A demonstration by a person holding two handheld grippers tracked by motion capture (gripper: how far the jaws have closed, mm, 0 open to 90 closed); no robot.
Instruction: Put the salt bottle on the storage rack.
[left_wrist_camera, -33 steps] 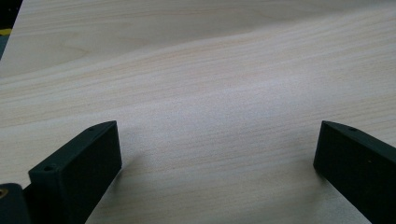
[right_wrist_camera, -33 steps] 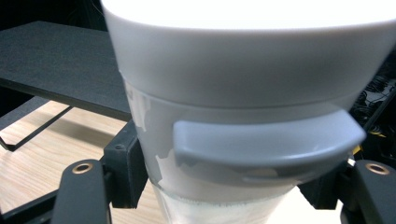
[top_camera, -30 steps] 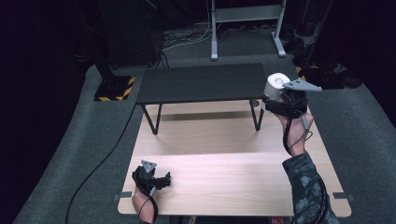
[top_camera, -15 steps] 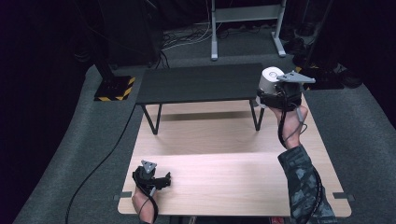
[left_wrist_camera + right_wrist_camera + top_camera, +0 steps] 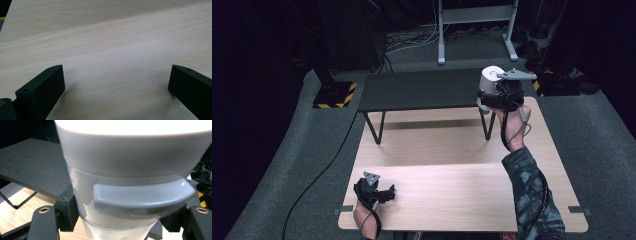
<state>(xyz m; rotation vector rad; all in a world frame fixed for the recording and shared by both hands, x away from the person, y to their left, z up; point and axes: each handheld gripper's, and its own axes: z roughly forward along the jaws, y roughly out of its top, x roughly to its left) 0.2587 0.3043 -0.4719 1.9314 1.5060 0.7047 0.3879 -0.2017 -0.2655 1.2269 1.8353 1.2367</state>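
Right gripper [image 5: 492, 95] is held up at the right end of the black raised shelf [image 5: 422, 90], jaws clamped on either side of a white container [image 5: 490, 79] with a wide white lid. In the right gripper view the container [image 5: 130, 182] sits upright between the two black jaws; a grey lip or tab juts from its front just under the lid, and its lower body looks translucent with white contents. Whether the container's base touches the shelf [image 5: 32, 167] cannot be told. The right forearm in a patterned sleeve [image 5: 532, 195] reaches up from the near edge of the wooden table [image 5: 447, 200]. Left gripper [image 5: 384, 194] is low over the table's near-left corner, held in the left hand [image 5: 366, 220]. In the left gripper view its jaws stand wide apart over bare wood [image 5: 112, 50], nothing between them.
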